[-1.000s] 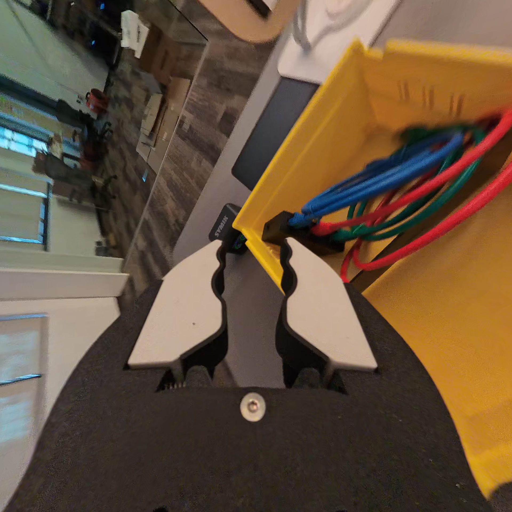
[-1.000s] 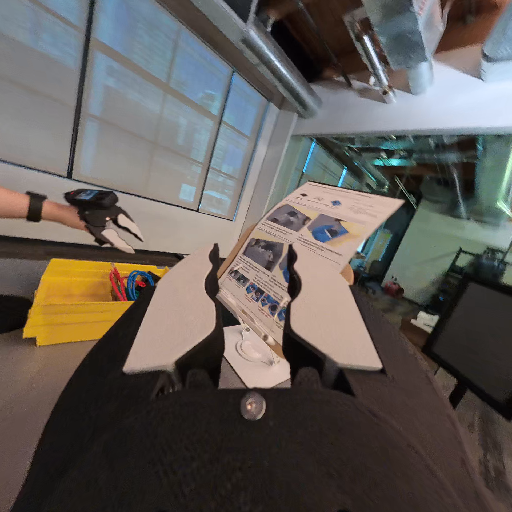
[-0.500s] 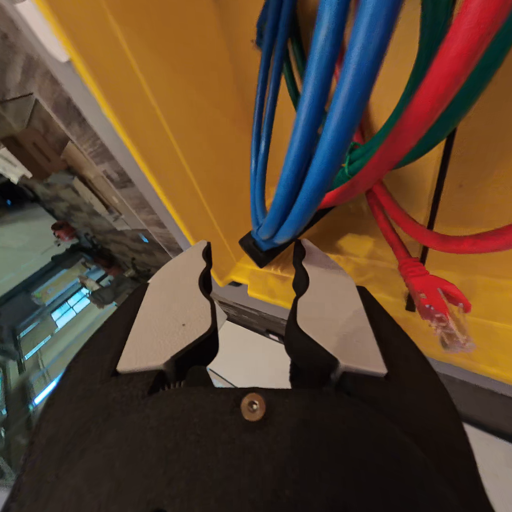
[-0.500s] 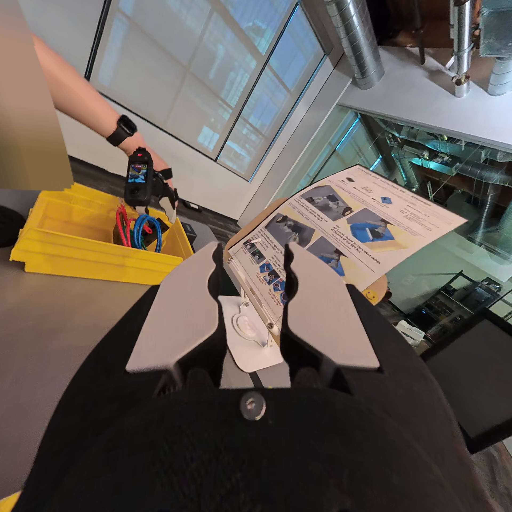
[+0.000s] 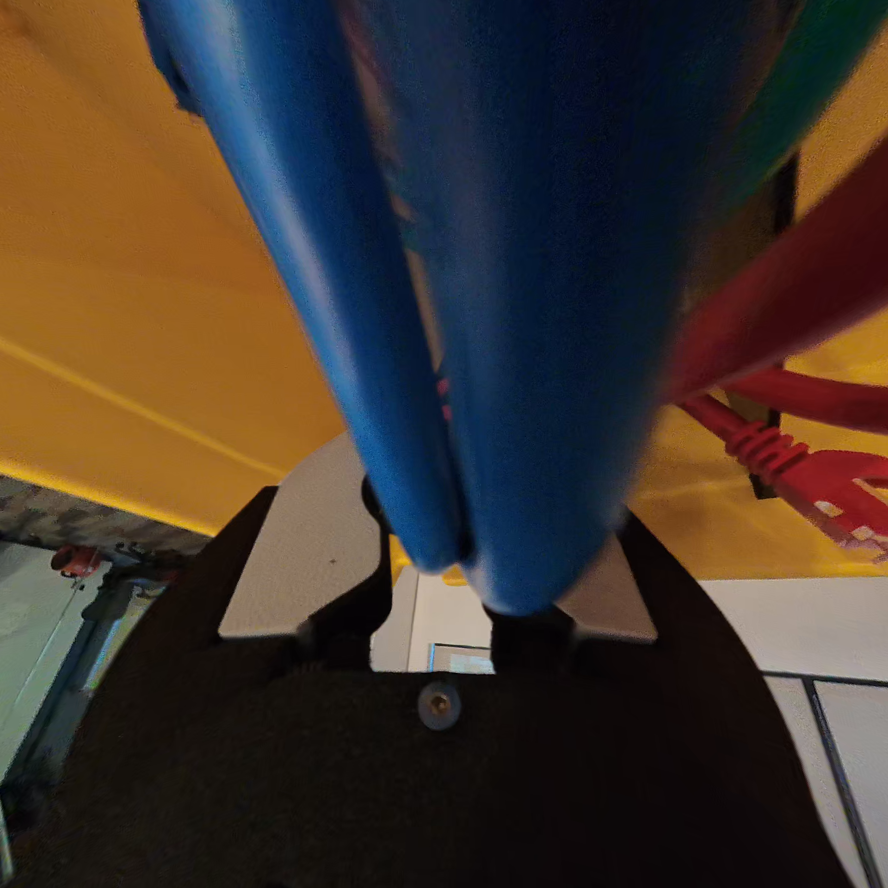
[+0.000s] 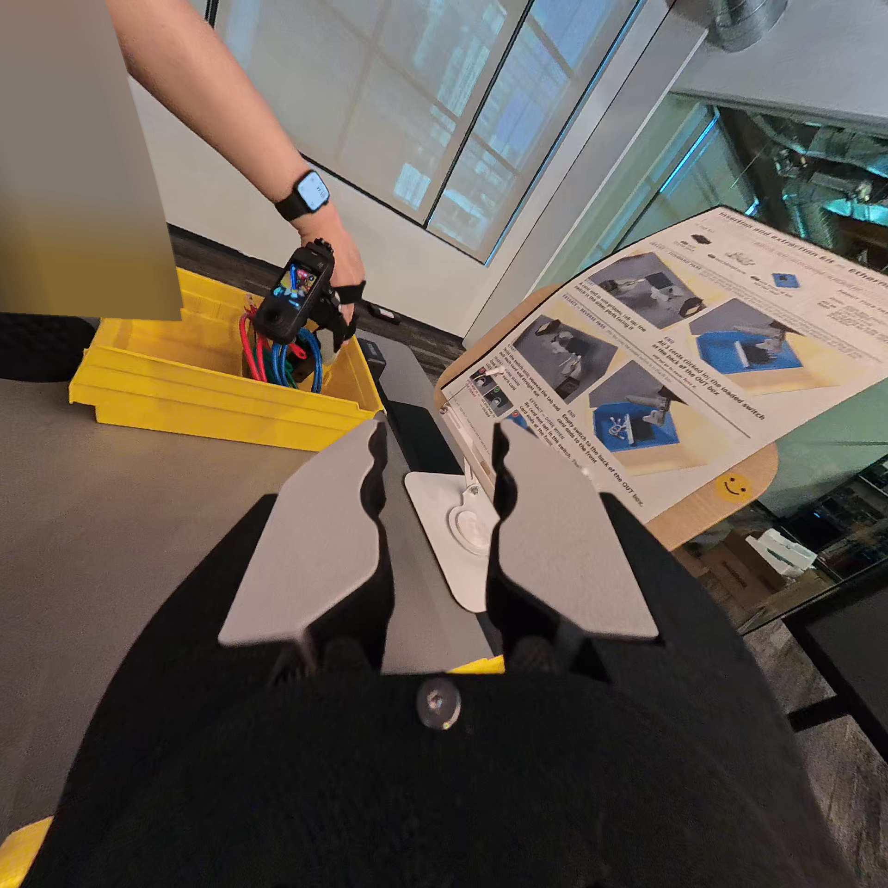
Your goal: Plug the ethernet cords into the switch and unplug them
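Note:
The left gripper (image 5: 471,461) is open and reaches down into the yellow bin (image 5: 120,240). Loops of blue ethernet cord (image 5: 480,240) fill the gap between its jaws and hide the right fingertip. A red cord with a loose plug (image 5: 817,485) lies to the right, and a green cord (image 5: 826,72) is at the top right. In the right wrist view the left gripper (image 6: 331,346) sits over the cord bundle (image 6: 283,360) in the bin (image 6: 202,408). The switch is hidden under the cords. My right gripper (image 6: 437,432) is open and empty above the grey table (image 6: 120,504).
An instruction sheet (image 6: 672,360) leans on a white stand base (image 6: 451,528) just ahead of the right gripper. A small black device (image 6: 372,353) sits behind the bin. Another yellow bin's corner (image 6: 19,855) shows at the lower left. The table edge runs along the right. One gripper's finger ends stand about 50 centimetres off the other's.
The left gripper has swung over the bin and dropped down onto the blue cord loops, which now sit between its jaws. The right gripper has tilted down toward the table.

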Tool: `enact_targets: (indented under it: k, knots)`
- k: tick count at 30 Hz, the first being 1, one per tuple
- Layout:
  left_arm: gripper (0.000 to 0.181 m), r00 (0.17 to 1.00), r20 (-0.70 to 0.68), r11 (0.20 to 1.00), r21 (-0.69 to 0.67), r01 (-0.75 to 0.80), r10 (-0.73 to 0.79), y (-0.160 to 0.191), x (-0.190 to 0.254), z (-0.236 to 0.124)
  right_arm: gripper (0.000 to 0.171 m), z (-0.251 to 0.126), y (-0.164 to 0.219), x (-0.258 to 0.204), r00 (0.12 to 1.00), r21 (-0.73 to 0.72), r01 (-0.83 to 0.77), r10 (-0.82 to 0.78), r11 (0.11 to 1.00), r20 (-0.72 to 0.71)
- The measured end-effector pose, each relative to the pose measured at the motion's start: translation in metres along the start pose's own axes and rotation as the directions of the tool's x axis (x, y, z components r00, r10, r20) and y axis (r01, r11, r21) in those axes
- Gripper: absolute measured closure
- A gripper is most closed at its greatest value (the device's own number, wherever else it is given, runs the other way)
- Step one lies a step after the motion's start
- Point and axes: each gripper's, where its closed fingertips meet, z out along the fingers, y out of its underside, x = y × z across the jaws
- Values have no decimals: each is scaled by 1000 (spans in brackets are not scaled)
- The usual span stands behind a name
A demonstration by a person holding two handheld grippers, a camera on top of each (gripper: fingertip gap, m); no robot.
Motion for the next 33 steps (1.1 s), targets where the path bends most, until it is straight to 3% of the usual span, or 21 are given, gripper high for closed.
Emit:
enact_targets:
  k: [7,17,26,33]
  knots:
    - [153,997,-17,996,-41,-79,78,0,4,2,128,6,9,-6,999,-36,1,0,999,36]
    - [149,999,-43,985,-175,-4,-4,18,8,-27,129,6,6,-10,998,-25,-3,4,1000,58]
    - [151,991,54,956,-261,131,-121,31,6,-73,130,6,-6,-19,996,18,-8,6,1000,93]
    - [152,945,109,910,-258,325,-307,36,15,-110,130,22,-6,-42,986,1,7,-7,1000,168]
